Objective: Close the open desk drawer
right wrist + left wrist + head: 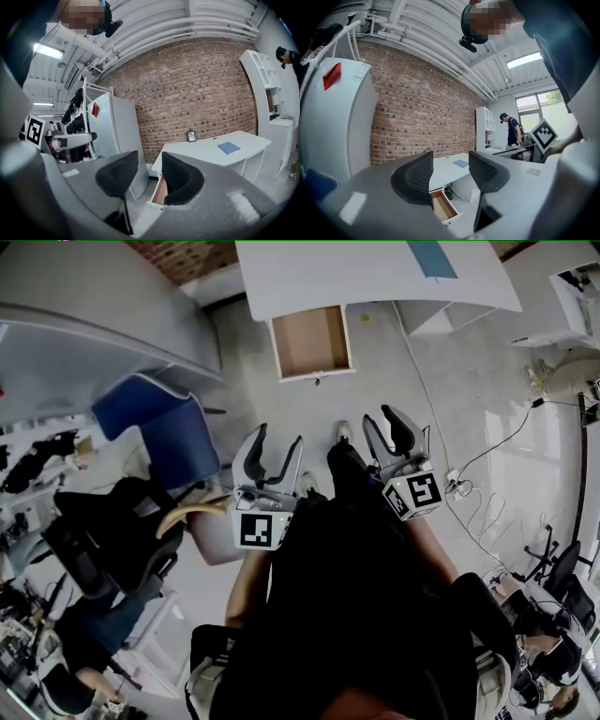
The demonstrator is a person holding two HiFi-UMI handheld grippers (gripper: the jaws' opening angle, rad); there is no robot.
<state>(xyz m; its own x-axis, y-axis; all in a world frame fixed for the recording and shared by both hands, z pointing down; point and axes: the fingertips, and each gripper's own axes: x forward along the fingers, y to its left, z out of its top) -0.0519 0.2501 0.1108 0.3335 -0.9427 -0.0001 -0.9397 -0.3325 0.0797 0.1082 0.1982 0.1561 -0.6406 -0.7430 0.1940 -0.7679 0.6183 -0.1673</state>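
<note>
- The desk drawer [311,340] is seen pulled out from the near edge of the white desk [375,277], at the far side of the floor, with its brown inside bare.
- The left gripper [278,439] is held level on the near left, well apart from the drawer; its jaws are spread and nothing is caught between them.
- The right gripper [384,423] is held to the near right, also well short of the drawer; its jaws are spread wide, with only open floor and the drawer's end seen through the gap.
- A blue book [431,257] is laid flat on the desk top, to the right of the drawer.
- A blue chair [159,423] is placed to the left of the left gripper.
- A brick wall [197,89] is seen behind the desk.
</note>
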